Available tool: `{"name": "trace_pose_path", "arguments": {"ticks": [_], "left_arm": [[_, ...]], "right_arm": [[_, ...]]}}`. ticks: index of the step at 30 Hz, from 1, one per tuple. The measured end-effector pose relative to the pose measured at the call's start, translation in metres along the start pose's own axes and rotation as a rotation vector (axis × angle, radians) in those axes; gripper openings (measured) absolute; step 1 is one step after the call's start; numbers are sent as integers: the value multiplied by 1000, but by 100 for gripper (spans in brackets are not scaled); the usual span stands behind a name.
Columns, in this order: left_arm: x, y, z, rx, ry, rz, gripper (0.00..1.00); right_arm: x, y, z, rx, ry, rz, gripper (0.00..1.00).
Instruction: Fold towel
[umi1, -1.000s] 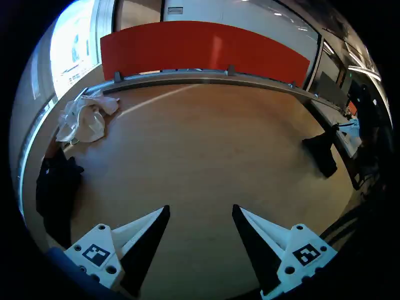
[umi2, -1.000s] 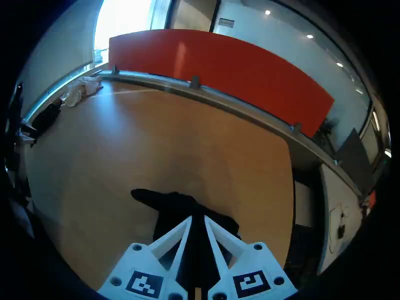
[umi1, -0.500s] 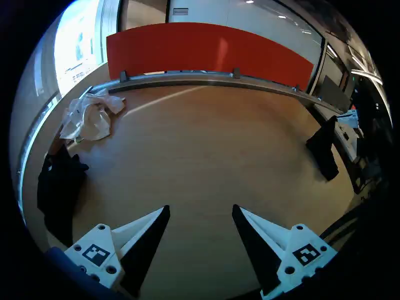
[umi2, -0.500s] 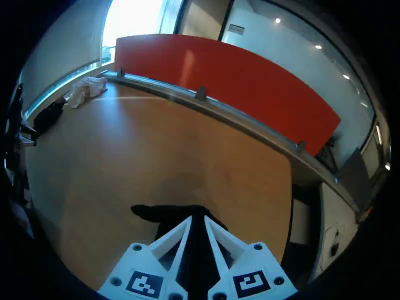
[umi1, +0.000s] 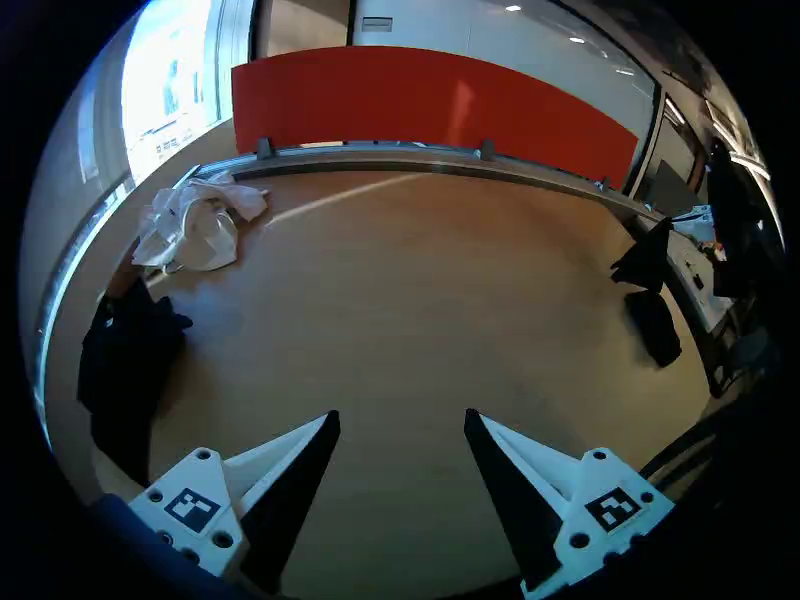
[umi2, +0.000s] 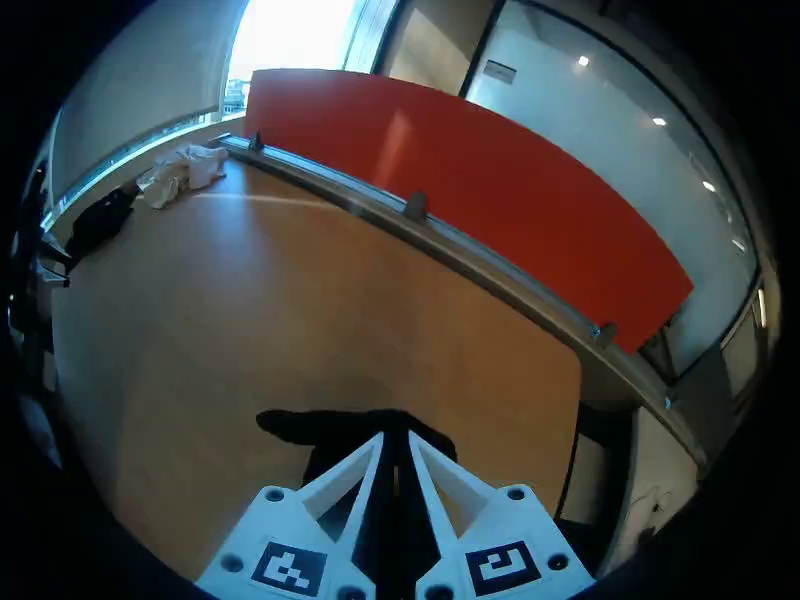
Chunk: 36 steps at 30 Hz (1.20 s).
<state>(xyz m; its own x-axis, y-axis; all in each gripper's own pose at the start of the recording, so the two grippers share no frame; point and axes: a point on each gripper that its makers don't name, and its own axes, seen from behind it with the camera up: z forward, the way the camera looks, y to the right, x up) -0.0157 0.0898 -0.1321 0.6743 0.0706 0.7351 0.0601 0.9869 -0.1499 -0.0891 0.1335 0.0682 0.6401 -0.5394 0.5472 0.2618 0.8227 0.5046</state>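
1. Wooden table (umi1: 420, 290): the middle was bare and gave wide room between the two grippers.
2. Red divider panel (umi1: 430, 100) ran along the far edge, with a metal rail (umi1: 420, 158) at its foot.
3. Black towel (umi2: 330, 428) lay at the table's near right edge and was partly bunched up off the surface.
4. Second black cloth (umi1: 125, 350) was draped at the left edge.
5. White crumpled cloth (umi1: 195, 215) sat in the far left corner, near the rail.
6. Left gripper (umi1: 400, 413) had its jaws wide, held nothing, and was over bare wood.
7. Right gripper (umi2: 396, 436) had its jaws narrow and pinched on the black towel.
8. Square black-and-white marker tags (umi1: 192, 508) sat on the fingers, a pattern rather than text.
9. Wall sign (umi1: 378, 24) was too small to read.
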Motion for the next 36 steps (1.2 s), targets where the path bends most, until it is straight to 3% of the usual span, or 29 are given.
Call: {"name": "trace_pose_path", "arguments": {"ticks": [9, 36], "left_arm": [[-1, 0, -1, 0, -1, 3, 92], [-1, 12, -3, -35, 5, 39, 92]], "right_arm": [[-17, -2, -2, 2, -33, 15, 2], [-90, -48, -33, -13, -74, 101, 2]]}}
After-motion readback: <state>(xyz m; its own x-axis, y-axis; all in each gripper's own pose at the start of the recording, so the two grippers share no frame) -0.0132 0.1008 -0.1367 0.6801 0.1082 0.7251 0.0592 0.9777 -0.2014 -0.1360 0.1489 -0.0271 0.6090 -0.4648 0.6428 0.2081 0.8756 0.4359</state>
